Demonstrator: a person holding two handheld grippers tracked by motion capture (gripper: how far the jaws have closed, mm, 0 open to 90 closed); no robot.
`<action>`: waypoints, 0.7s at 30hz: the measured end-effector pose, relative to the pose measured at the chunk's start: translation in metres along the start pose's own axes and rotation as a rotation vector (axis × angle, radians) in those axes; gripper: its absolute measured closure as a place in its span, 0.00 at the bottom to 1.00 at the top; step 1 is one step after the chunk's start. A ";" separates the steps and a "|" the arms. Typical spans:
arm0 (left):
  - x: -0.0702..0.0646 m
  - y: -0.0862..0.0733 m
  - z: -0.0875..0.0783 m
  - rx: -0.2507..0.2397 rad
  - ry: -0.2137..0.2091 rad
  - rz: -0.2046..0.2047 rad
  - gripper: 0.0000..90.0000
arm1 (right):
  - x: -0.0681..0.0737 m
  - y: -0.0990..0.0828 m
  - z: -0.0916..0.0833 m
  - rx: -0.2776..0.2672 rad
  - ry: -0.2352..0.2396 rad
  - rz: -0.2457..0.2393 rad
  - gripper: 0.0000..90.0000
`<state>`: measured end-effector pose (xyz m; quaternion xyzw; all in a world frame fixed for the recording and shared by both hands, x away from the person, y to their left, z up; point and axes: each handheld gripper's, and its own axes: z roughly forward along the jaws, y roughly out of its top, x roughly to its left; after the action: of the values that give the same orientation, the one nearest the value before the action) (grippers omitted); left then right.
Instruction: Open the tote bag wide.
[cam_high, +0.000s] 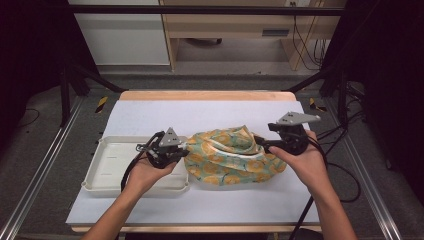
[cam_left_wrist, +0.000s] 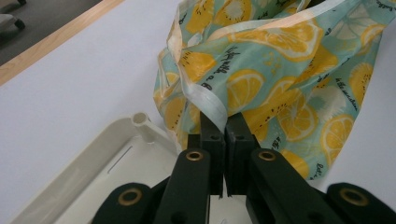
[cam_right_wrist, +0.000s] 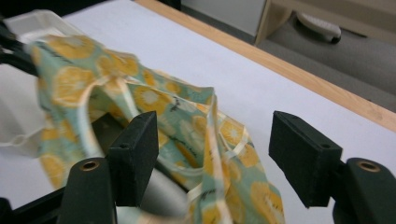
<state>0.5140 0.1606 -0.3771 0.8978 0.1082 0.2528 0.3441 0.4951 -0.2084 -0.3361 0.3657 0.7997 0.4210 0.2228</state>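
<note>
In the high view, a lemon-print bag (cam_high: 232, 156) is seen in the middle of the frame, lying on the white surface (cam_high: 210, 117). The left tool (cam_high: 181, 149) is held just left of the bag, and its tip is touching the bag's left edge. The right tool (cam_high: 261, 141) is held at the bag's right side, close to the top edge of the cloth. A cream tray (cam_high: 107, 165) is set at the lower left, and its right rim is just beside the bag. Much bare white room is left in the upper part of the surface, behind the bag, and a strip is left along the bottom. The wooden edge (cam_high: 205, 95) of the surface is seen at the far side.

In the left gripper view, the left tool (cam_left_wrist: 223, 128) is shut tight on the pale hem strip (cam_left_wrist: 205, 100) of the bag (cam_left_wrist: 280, 70), near the middle of the frame. The bag is bunched in the upper right. The tray (cam_left_wrist: 93, 163) corner is seen at the lower left, just beside the cloth. Bare surface is spread across the upper left.

In the right gripper view, the right tool (cam_right_wrist: 212, 156) is held wide open. The bag (cam_right_wrist: 84, 84) is draped from the upper left down to the bottom middle, and a fold of it lies between the jaws, but it is not squeezed by them. The picture is a little blurred there. Open white surface is seen to the right, up to the wooden edge (cam_right_wrist: 299, 70).
</note>
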 end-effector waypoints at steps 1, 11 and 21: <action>0.000 0.000 0.000 0.000 0.000 0.000 0.99 | 0.000 0.000 0.000 0.000 0.000 0.000 0.37; 0.001 0.002 -0.003 -0.004 -0.009 0.009 0.99 | -0.010 0.013 0.068 0.161 0.044 -0.011 0.52; 0.007 0.002 0.001 0.024 0.007 -0.003 0.99 | 0.007 0.018 0.038 0.014 -0.003 -0.038 1.00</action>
<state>0.5212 0.1609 -0.3736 0.9008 0.1138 0.2539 0.3335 0.5234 -0.1769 -0.3425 0.3527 0.8090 0.4104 0.2295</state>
